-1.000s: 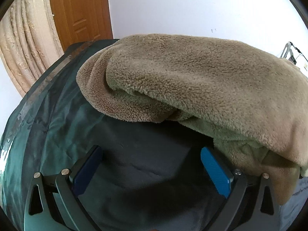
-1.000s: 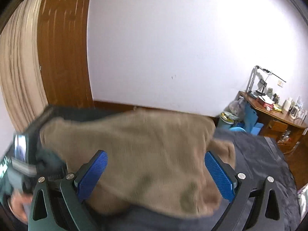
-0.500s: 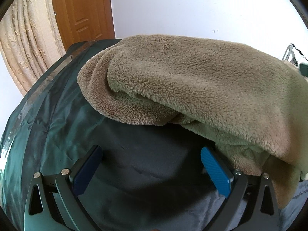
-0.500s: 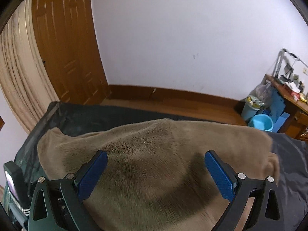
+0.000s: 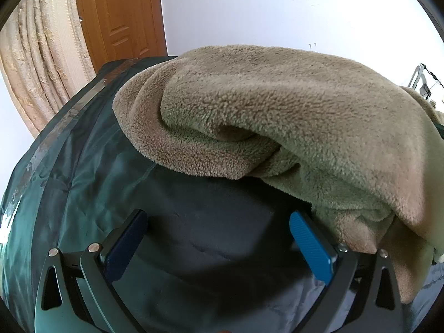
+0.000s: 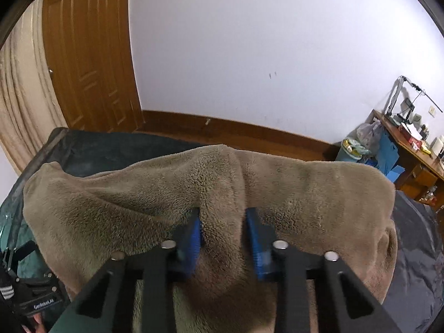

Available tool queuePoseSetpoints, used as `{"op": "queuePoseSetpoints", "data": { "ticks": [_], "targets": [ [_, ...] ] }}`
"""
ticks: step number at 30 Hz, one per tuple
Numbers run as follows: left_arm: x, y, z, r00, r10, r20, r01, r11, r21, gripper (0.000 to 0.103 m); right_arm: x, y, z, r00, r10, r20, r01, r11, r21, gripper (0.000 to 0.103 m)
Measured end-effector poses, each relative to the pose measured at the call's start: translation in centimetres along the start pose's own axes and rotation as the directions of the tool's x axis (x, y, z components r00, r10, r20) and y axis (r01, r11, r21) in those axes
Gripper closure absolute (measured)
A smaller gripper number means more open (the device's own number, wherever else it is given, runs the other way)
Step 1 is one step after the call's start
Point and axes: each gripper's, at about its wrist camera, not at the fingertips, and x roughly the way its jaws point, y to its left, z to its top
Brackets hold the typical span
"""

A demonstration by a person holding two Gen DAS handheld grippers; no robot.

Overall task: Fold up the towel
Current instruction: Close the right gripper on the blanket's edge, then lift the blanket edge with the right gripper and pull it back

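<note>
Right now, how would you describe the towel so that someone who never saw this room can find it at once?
Look at the dark green cover spread below the white wall. On it lies the towel, a fluffy beige-brown heap. Nothing else there is pale or fuzzy, and the right claw is closing on a raised ridge of it.
</note>
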Motion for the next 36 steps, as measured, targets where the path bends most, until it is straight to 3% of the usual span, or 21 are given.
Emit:
{"op": "queuePoseSetpoints", "data": {
  "ticks": [4,10,19,23,28,36],
  "targets": [
    [0.5,0.3,0.1,1.0,-0.003,0.004,0.003,1.0,0.001,0.001,-1.7,0.2,-1.3,0.997,0.071,0.019,-0.071,0.997,-0.03,0.09],
    [0.9,0.3,0.2,1.0,-0.005,0.005,0.005,1.0,0.001,0.001,-3.3,0.8,-5.1,0.976,0.211,-0.06,-0.217,0.969,-0.117,0.09],
    [0.3,2.0,0.8,1.0,-0.003,0.009,0.003,1.0,-0.002,0.001,-5.7,1.7,-11.5,0.942,0.316,-0.116,-0.326,0.941,-0.091,0.09],
    [0.2,2.2,0.8,1.0,-0.003,0.006,0.003,1.0,0.0,0.001,-6.6,1.6,-12.7,0.954,0.285,-0.091,-0.295,0.948,-0.123,0.089],
    [0.3,2.6,0.9,1.0,-0.004,0.005,0.004,1.0,0.0,0.001,-8.0,1.5,-11.6,0.964,0.255,-0.073,-0.263,0.95,-0.168,0.089],
    [-0.2,3.1,0.9,1.0,-0.011,0.005,0.011,1.0,-0.018,0.001,-12.0,0.6,-8.5,0.974,0.216,0.063,-0.192,0.944,-0.267,0.085]
  ]
}}
